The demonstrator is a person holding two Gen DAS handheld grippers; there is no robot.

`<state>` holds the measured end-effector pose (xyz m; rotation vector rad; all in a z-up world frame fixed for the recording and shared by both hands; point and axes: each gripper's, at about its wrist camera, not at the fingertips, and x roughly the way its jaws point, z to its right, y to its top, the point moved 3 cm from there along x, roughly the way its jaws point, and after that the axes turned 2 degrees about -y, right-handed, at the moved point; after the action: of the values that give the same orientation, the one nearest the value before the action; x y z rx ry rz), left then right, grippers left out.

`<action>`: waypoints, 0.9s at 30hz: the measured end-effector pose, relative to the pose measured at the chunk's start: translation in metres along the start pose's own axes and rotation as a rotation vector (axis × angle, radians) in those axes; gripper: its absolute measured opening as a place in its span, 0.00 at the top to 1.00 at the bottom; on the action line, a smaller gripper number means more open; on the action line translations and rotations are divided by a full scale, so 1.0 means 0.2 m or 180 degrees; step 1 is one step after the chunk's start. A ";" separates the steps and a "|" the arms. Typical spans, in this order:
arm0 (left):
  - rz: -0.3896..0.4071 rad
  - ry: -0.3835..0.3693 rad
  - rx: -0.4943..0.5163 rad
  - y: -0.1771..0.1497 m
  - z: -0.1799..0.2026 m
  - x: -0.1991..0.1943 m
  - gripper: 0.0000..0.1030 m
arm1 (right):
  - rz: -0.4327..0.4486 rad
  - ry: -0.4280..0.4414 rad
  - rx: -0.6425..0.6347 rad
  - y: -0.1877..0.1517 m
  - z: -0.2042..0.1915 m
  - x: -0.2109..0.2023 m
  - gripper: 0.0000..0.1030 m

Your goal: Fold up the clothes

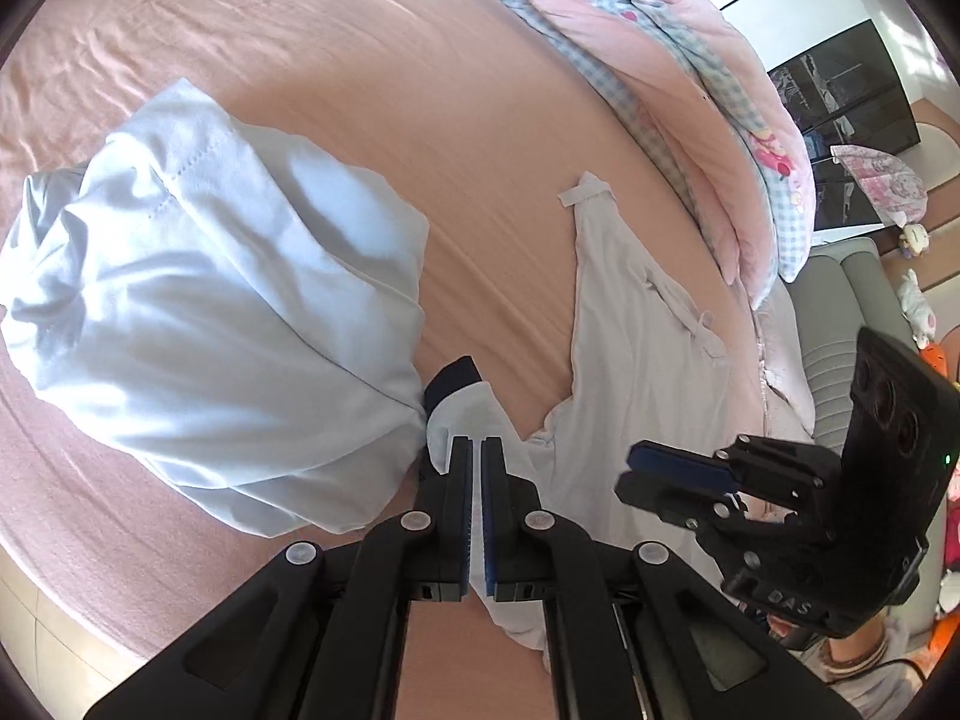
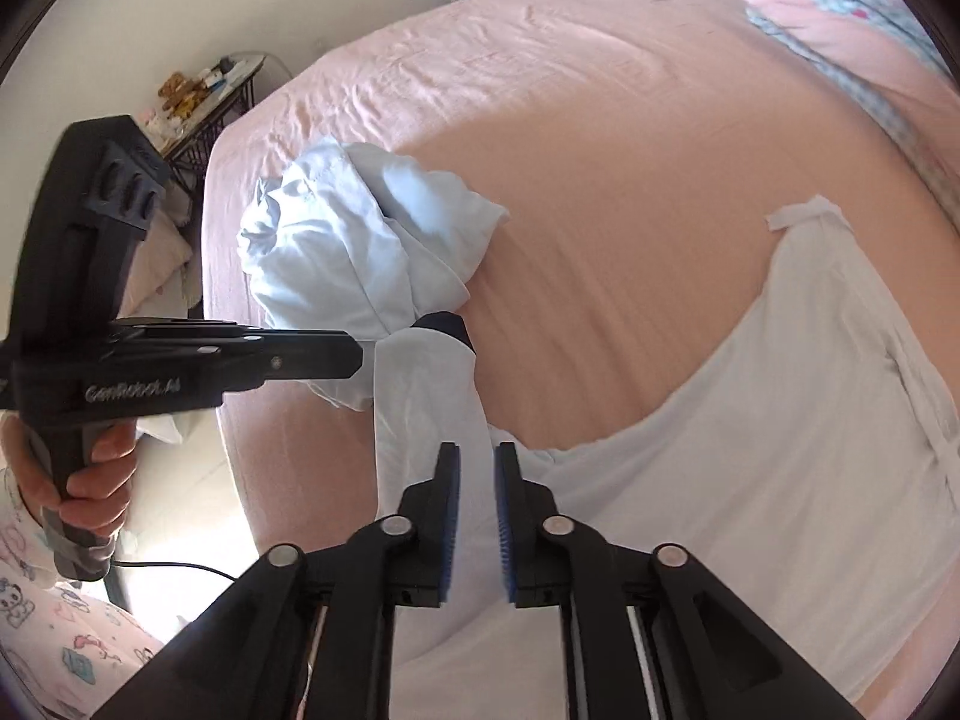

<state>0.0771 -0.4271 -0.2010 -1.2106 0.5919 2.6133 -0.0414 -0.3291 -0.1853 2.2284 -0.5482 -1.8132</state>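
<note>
A white garment (image 1: 636,372) (image 2: 780,420) lies spread on the pink bed sheet (image 1: 360,60). Its sleeve (image 2: 426,396), which ends in a dark cuff (image 2: 447,324) (image 1: 453,378), is lifted off the sheet. My left gripper (image 1: 476,444) (image 2: 357,354) is shut on that sleeve near the cuff. My right gripper (image 2: 477,450) (image 1: 627,471) hovers over the same sleeve lower down, with its jaws apart and the pads not pressing on the cloth. A bunched light blue garment (image 1: 210,300) (image 2: 348,240) lies just left of the cuff.
A folded pink and checked quilt (image 1: 690,90) lies along the bed's far right side. A grey sofa (image 1: 840,288) stands beyond it. The bed's left edge drops to the floor near a cluttered side table (image 2: 204,102). A hand (image 2: 96,480) grips the left gripper's handle.
</note>
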 end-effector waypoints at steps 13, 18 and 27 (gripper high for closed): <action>-0.0464 -0.0085 -0.0243 -0.08 0.03 0.10 0.26 | 0.0441 -0.0209 0.1047 -0.32 0.10 -0.11 0.39; -0.0539 0.0015 -0.0210 -0.10 0.03 0.12 0.26 | 0.0592 -0.0177 0.1190 -0.43 0.07 -0.19 0.39; -0.0558 0.0052 -0.0301 -0.16 0.04 0.15 0.26 | 0.0588 -0.0446 0.1234 -0.73 0.00 -0.17 0.39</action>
<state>0.0618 -0.3945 -0.2281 -1.2514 0.3508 2.5111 -0.0251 -0.1826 -0.2114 2.1918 -1.1817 -1.9044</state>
